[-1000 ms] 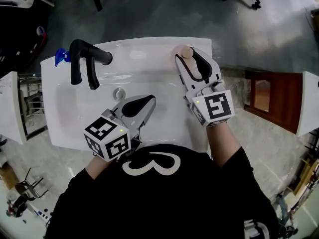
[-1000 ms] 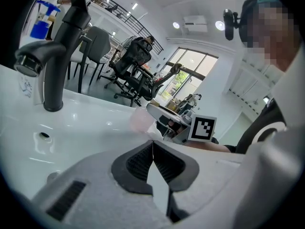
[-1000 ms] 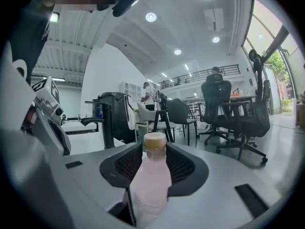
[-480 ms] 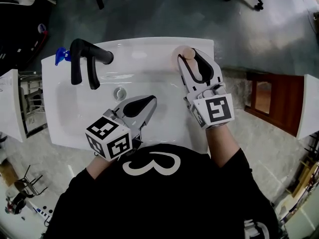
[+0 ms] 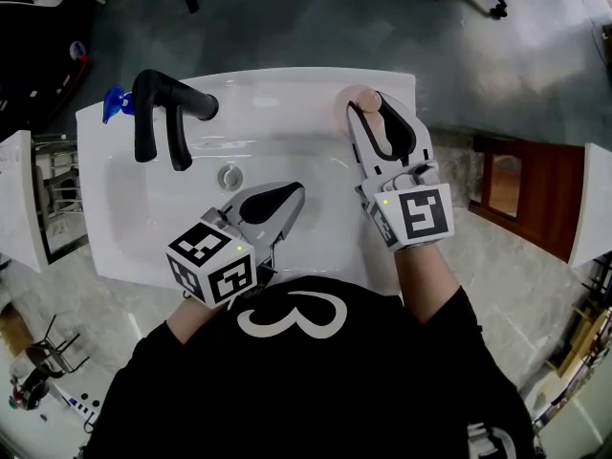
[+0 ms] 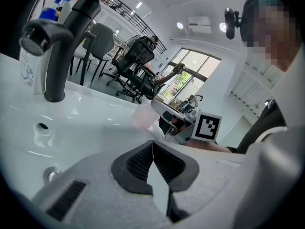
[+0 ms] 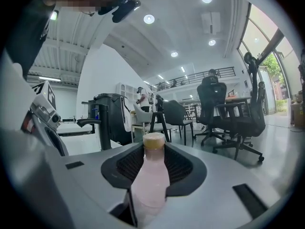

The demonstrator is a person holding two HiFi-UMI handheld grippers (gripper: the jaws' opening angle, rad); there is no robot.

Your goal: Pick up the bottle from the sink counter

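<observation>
A pale pink bottle point(image 5: 355, 102) with a tan cap stands upright on the white sink counter point(image 5: 287, 92), at its back right corner. My right gripper point(image 5: 381, 113) reaches over it, and the bottle point(image 7: 151, 178) stands between the two dark pads. Those jaws have just been closing and now press against its sides. My left gripper point(image 5: 285, 199) hovers over the basin's front edge, shut with nothing in it; its pads point(image 6: 164, 163) meet. In the left gripper view the bottle point(image 6: 143, 116) shows blurred beside the right gripper.
A black faucet point(image 5: 163, 113) arches over the basin at the back left, with a blue-topped spray bottle point(image 5: 114, 104) behind it. The drain point(image 5: 229, 176) lies mid-basin. A brown wooden piece of furniture point(image 5: 526, 194) stands on the floor to the right.
The right gripper's jaws have drawn in around the bottle. Both hands stay about where they were.
</observation>
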